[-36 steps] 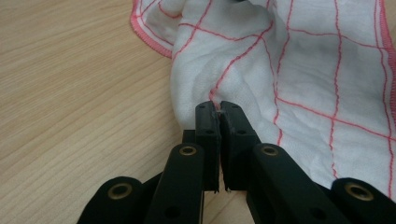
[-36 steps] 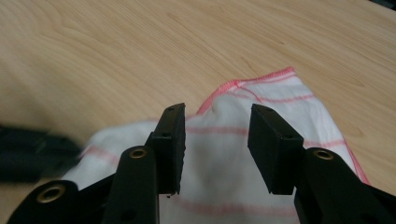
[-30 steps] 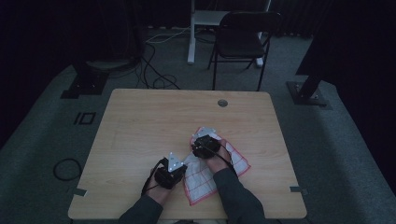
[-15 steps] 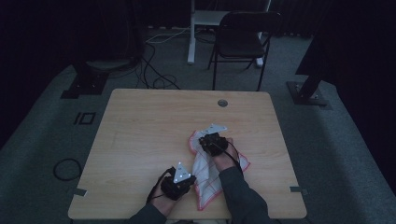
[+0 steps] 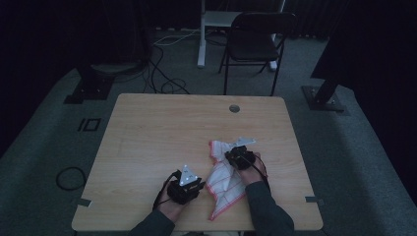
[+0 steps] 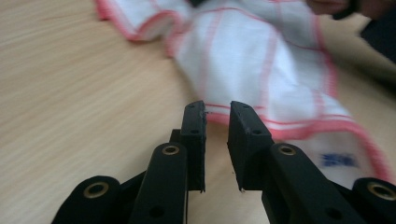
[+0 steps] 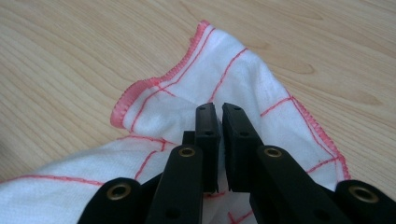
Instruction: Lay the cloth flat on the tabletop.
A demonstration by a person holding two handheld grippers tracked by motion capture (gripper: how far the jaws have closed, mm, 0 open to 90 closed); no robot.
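Note:
A white cloth with red stripes and a red hem [image 5: 223,186] lies crumpled on the wooden table [image 5: 162,128], near its front edge. My right gripper [image 5: 232,156] sits on the cloth's far end, shut on a raised fold of it [image 7: 210,79]; the jaws [image 7: 215,109] stand almost together with fabric bunched around them. My left gripper [image 5: 197,184] rests on the table just left of the cloth. Its jaws [image 6: 217,109] are open with a narrow gap, and the cloth's hem [image 6: 280,126] lies just beyond the tips.
A round cable hole [image 5: 234,108] is in the table's far side. Beyond the table stand a black folding chair [image 5: 255,44] and a white desk leg [image 5: 201,34]. Cables [image 5: 162,73] lie on the floor.
The cloth lay spread flat under both grippers; the right gripper has lifted and dragged its far end away, bunching it. The left gripper has pulled back toward the front edge, off the cloth.

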